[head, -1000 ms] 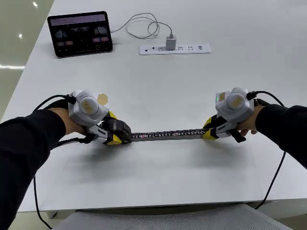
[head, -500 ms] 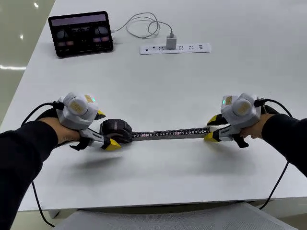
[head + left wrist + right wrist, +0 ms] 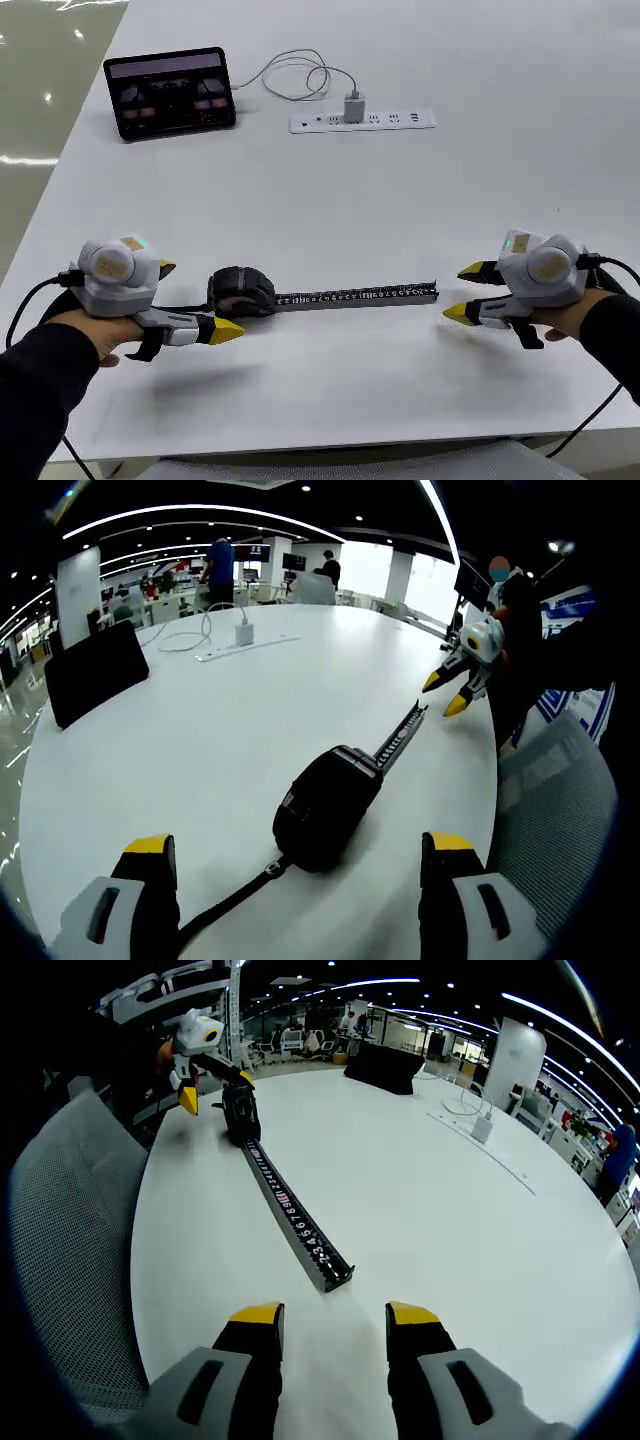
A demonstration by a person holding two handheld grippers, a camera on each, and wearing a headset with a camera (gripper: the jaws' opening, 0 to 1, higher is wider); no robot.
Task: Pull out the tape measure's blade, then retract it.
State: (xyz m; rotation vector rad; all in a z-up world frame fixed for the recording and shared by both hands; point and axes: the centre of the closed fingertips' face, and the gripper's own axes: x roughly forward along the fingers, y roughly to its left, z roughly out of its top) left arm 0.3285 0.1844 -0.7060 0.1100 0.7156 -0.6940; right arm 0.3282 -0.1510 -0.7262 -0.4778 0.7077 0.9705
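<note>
Both tongs have let go. We find the left tongs [image 3: 195, 298] standing apart behind the tape measure case [image 3: 241, 291] and the right tongs [image 3: 462, 290] apart just beyond the blade [image 3: 355, 295], which lies extended on the tabletop [image 3: 330, 190]. We judge retraction remains.

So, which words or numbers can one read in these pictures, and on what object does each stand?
"3 4 5": digits on the blade near its free end, as best I can read; the others are too small.
Tape measure case: small red label, blurred.
Tablet screen: too small to read.
</note>
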